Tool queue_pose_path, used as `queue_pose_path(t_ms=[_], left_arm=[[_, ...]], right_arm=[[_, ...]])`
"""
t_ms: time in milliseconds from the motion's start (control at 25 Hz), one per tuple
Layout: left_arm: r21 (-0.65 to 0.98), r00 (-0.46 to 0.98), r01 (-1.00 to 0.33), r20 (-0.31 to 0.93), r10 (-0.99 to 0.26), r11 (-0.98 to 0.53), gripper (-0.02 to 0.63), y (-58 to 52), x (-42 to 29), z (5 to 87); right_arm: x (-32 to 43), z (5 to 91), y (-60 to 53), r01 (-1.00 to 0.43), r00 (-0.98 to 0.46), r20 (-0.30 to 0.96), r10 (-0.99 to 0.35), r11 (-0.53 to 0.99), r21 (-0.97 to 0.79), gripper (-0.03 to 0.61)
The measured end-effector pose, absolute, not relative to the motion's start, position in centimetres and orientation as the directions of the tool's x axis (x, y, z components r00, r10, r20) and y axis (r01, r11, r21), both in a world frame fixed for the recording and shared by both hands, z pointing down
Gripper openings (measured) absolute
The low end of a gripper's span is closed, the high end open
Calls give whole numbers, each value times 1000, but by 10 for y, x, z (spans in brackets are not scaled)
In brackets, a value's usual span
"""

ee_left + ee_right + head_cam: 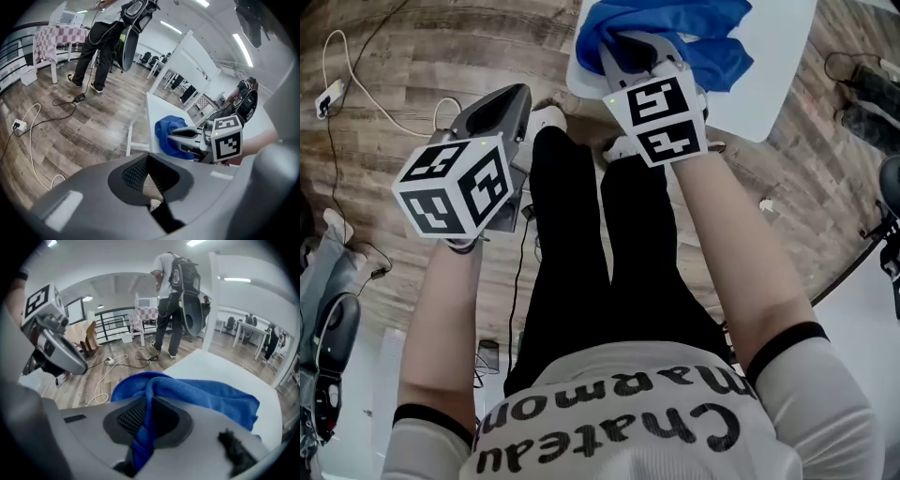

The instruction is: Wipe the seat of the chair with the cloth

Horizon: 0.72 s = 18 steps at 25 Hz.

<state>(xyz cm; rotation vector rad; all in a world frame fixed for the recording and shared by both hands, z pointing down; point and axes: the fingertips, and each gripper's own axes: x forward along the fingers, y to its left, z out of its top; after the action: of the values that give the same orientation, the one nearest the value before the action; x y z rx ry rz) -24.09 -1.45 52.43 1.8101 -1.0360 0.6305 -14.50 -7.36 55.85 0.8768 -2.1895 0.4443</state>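
The chair's white seat (769,84) lies at the top right of the head view, with a blue cloth (675,33) bunched on its near-left part. My right gripper (636,49) rests on the seat, shut on a fold of the cloth (201,394), which runs down between its pads (145,427). My left gripper (492,112) hangs over the wood floor to the left of the seat, shut and holding nothing (151,176). From the left gripper view, the cloth (166,133), the seat (152,115) and the right gripper (180,138) show ahead.
The wearer's legs in black trousers (609,244) stand between the two grippers. A white cable and power strip (328,94) lie on the floor at left. A standing person with a backpack (101,42) and a checked table (65,35) are farther off. Dark equipment (886,225) sits at right.
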Motion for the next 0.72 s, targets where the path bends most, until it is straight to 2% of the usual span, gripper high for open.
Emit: queue_pose_path(t_ms=[160,360,720], left_arm=[[507,523,-849,770,-364,-147,8,13,-196,529],[526,584,-810,763,-277,-259,8,34,-122,532],[506,595,-793,762,-255,-339,8,27,-67,530]], right_arm=[[-86,560,-63,-739,-505,729,-462,668,-88,43],[16,559,-53,-810,-432,736,-521,584,-62,43],[136,559,-33,-925,-253,713,-654,379,19,43]])
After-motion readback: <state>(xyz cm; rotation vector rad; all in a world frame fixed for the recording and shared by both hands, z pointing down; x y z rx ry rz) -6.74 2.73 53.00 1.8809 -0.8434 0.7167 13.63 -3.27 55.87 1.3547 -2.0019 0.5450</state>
